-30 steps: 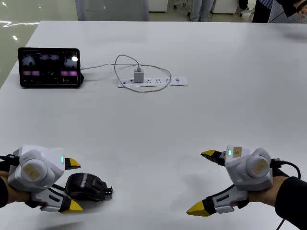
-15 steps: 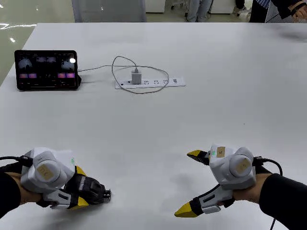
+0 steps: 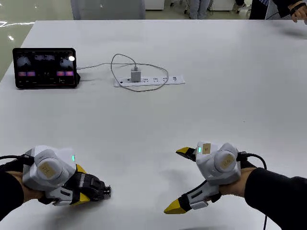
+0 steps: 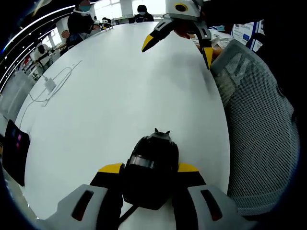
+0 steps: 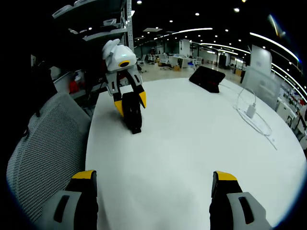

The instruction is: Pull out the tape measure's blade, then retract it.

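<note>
Now L gripper (image 3: 81, 184) clamps tape measure (image 4: 151, 165); R gripper (image 3: 177, 179) spread.

On the bench (image 3: 216, 86), tape measure (image 3: 93, 187) is sitting at near-left edge; tablet (image 3: 44, 67) sitting by far-left edge, power strip (image 3: 151, 80) lying right of it.

Two grippers, left gripper (image 3: 80, 184) and right gripper (image 3: 177, 179), one tape measure (image 3: 94, 187), one tablet (image 3: 44, 67), one power strip (image 3: 154, 80), one charger (image 3: 135, 75)

The black tape measure (image 3: 92, 188) rests on the counter (image 3: 201, 105) close to its near left corner, blade retracted, its end hook protruding.
</note>
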The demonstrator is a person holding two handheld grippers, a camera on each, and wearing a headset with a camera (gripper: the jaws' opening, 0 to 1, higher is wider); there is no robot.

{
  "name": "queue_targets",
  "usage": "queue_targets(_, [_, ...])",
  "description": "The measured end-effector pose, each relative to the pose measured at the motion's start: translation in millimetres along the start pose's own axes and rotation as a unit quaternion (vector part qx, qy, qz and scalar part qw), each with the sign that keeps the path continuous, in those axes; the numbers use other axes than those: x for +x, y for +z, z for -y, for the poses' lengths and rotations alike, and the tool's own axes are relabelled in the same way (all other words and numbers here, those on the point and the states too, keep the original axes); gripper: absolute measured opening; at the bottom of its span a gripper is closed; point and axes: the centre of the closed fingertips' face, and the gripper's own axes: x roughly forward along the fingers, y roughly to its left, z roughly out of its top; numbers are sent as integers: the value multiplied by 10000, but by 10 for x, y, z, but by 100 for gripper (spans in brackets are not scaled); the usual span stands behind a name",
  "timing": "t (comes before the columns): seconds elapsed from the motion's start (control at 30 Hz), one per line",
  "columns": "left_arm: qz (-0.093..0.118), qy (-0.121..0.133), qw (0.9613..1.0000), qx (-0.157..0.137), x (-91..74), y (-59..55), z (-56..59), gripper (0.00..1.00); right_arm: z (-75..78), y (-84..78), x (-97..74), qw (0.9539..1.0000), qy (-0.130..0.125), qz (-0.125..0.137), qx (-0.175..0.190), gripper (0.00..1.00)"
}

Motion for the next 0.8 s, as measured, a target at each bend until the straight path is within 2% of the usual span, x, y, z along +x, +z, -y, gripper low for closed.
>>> queue_targets(0.3, [105, -1, 9999, -2, -1, 1, 3, 35, 1, 93, 196, 9997, 153, 47, -171, 99])
queue_targets(0.43, [226, -15, 9997, 2, -6, 2, 9, 34, -21, 120, 284, 9992, 263, 2, -293, 94])
queue_targets(0.8, [310, -35, 9995, -44, -20, 20, 22, 35, -85, 255, 565, 9983, 456, -68, -362, 92])
